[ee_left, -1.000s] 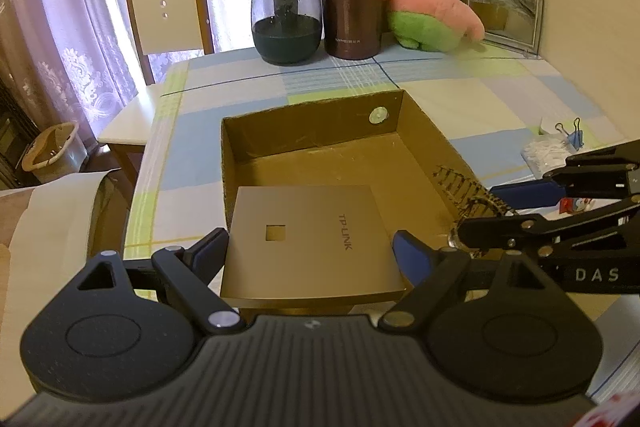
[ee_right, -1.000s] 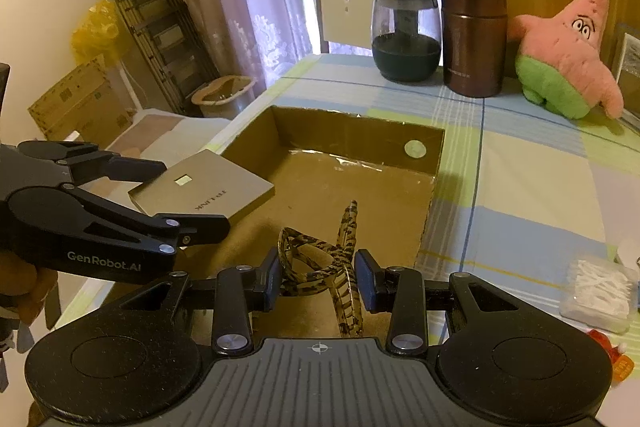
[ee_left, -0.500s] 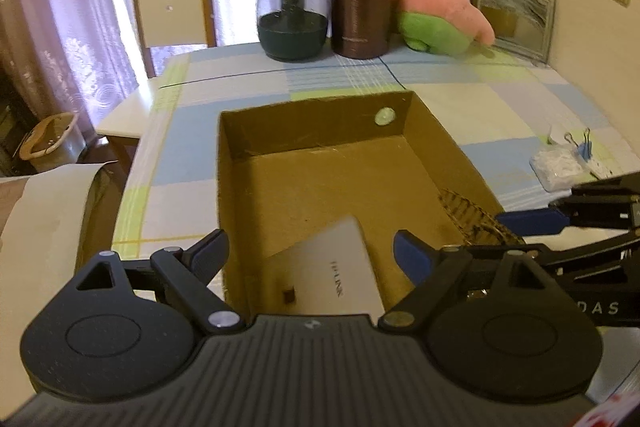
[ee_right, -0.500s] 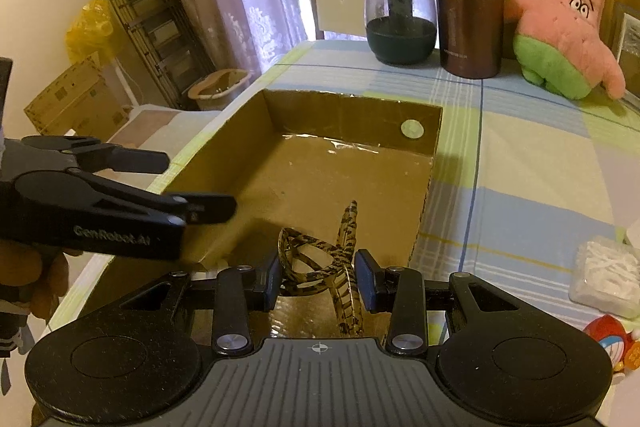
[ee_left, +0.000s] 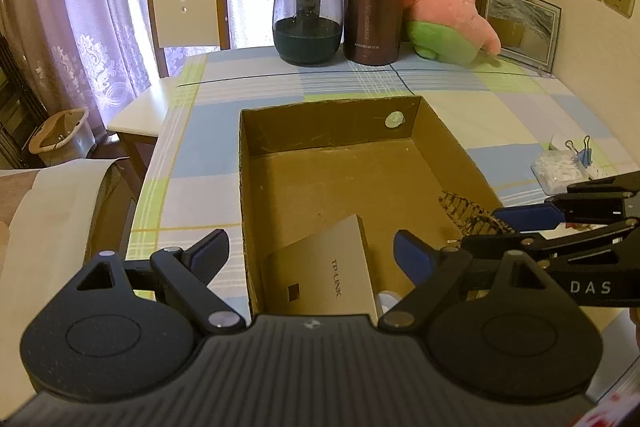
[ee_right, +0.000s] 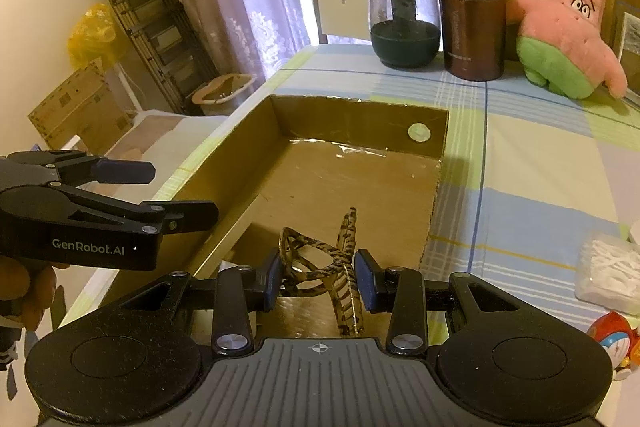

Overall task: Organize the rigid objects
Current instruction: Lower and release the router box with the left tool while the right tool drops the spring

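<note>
Hovering over the cardboard box (ee_left: 448, 131), the left gripper (ee_left: 308, 251) stands wide apart and empty; the TP-LINK router (ee_left: 324, 279) lies tilted in the box's six-o'clock corner. The right gripper (ee_right: 318, 277) is clamped on a tortoiseshell hair claw (ee_right: 320, 263) above the box, likely so it drops inside.

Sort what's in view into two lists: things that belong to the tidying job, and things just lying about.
Part of the job:
cardboard box
TP-LINK device, lying in the box
hair claw, gripped by the right gripper
left gripper, open

Lying about:
star plush
brown flask
glass jar
picture frame
cotton swabs
</note>
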Action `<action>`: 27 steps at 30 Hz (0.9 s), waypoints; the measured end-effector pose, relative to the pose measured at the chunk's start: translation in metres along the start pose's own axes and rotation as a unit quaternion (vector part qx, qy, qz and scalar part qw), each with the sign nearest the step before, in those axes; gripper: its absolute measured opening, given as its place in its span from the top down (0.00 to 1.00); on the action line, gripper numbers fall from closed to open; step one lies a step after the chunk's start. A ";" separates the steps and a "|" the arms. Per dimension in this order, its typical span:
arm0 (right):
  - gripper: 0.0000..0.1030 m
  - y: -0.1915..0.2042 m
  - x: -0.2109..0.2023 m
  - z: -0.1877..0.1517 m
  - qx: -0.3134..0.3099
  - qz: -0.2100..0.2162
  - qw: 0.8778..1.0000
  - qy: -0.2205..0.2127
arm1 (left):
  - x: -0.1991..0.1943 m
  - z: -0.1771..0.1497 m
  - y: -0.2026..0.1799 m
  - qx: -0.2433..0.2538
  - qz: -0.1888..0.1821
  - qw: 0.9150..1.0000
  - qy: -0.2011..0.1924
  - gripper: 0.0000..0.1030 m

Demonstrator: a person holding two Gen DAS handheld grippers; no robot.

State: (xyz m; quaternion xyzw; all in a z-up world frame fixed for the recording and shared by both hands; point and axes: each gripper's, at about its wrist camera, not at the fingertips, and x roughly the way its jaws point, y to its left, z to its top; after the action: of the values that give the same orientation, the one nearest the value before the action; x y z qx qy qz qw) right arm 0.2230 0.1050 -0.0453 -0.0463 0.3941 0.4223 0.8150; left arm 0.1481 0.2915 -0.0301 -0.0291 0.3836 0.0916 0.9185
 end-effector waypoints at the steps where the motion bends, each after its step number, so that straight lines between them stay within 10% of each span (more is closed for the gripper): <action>1: 0.65 0.000 0.000 0.000 0.000 0.000 1.000 0.000 | 0.000 0.000 0.000 0.000 0.000 1.000 0.000 0.16; 27: 0.45 -0.025 -0.107 -0.038 0.050 -0.067 0.994 -0.075 | -0.059 -0.011 -0.053 0.003 -0.001 1.000 -0.028 0.16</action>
State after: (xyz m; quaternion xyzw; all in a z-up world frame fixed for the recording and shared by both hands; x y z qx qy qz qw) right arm 0.1826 0.0034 -0.0044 -0.0002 0.3483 0.3490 0.8700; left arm 0.1101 0.2293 0.0026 -0.0242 0.3580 0.0906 0.9290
